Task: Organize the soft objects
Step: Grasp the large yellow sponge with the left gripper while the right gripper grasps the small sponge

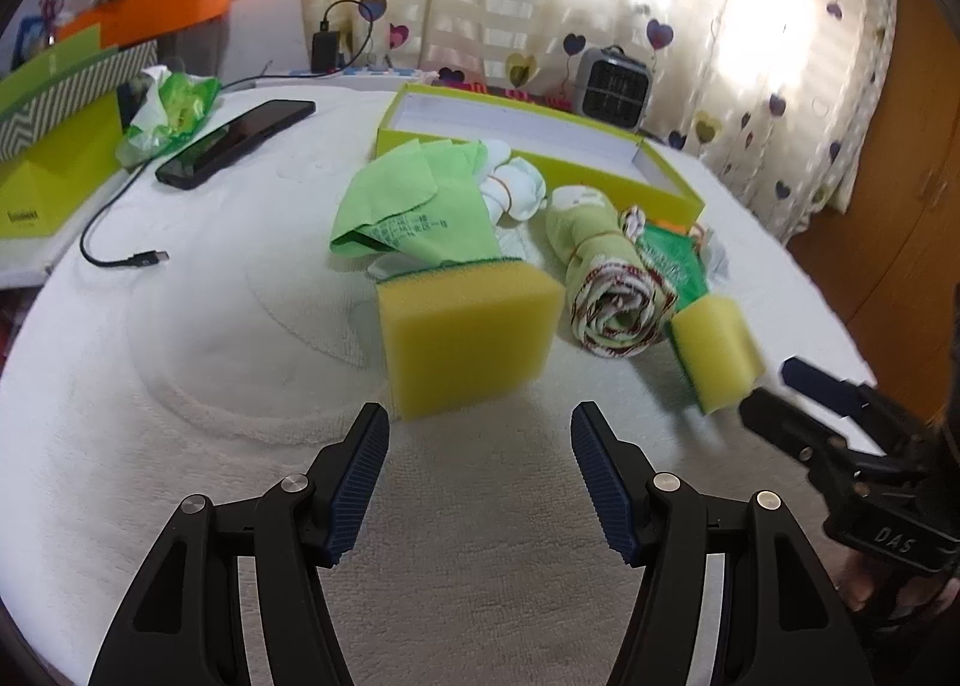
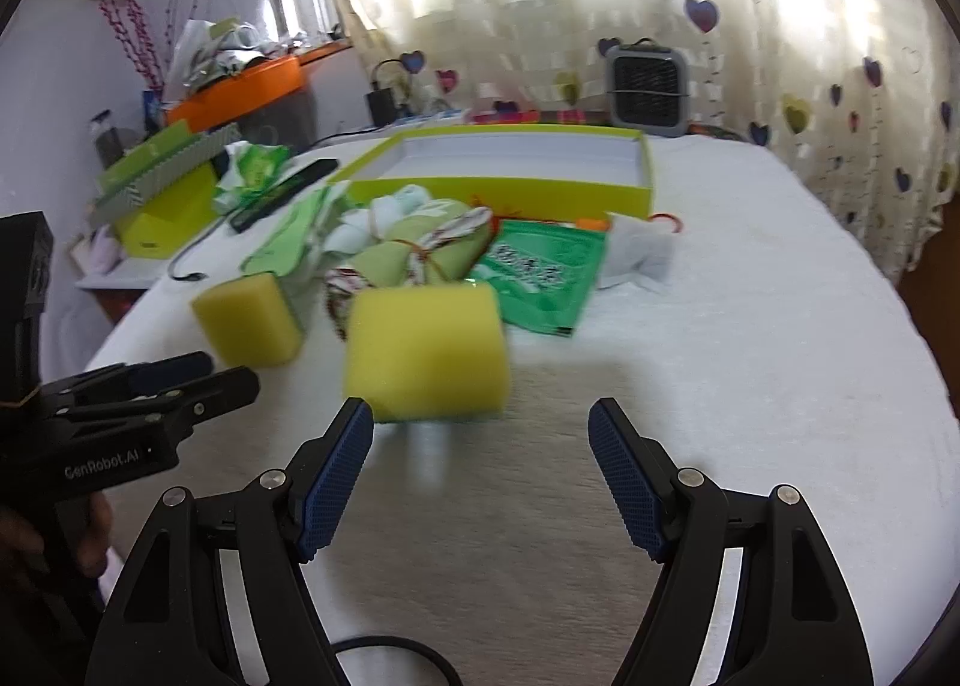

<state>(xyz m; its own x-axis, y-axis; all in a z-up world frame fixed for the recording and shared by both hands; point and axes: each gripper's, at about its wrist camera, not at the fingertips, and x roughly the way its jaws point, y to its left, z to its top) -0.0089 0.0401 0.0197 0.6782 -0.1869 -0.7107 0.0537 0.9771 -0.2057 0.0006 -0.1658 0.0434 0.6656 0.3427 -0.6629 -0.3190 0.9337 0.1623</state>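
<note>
Approach step: both tongs, left (image 1: 480, 428) and right (image 2: 480, 425), gape empty, each just short of a yellow foam sponge block (image 1: 465, 335) (image 2: 427, 353) on the white towel-covered bench (image 1: 240, 386) (lime cardboard box (image 1: 666, 173) behind, empty), so next prob. straddle, squeeze gently.

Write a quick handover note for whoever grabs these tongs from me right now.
Left tongs: open, empty, facing the bigger yellow foam sponge.
Right tongs: open, empty, facing the other yellow foam sponge.
Both sponges, the rolled green patterned cloth, the white sock bundle and the flat green cloth lie on the white towel.
Done: nothing; the lime-green cardboard box looks empty.
Left: probably box them all.
</note>
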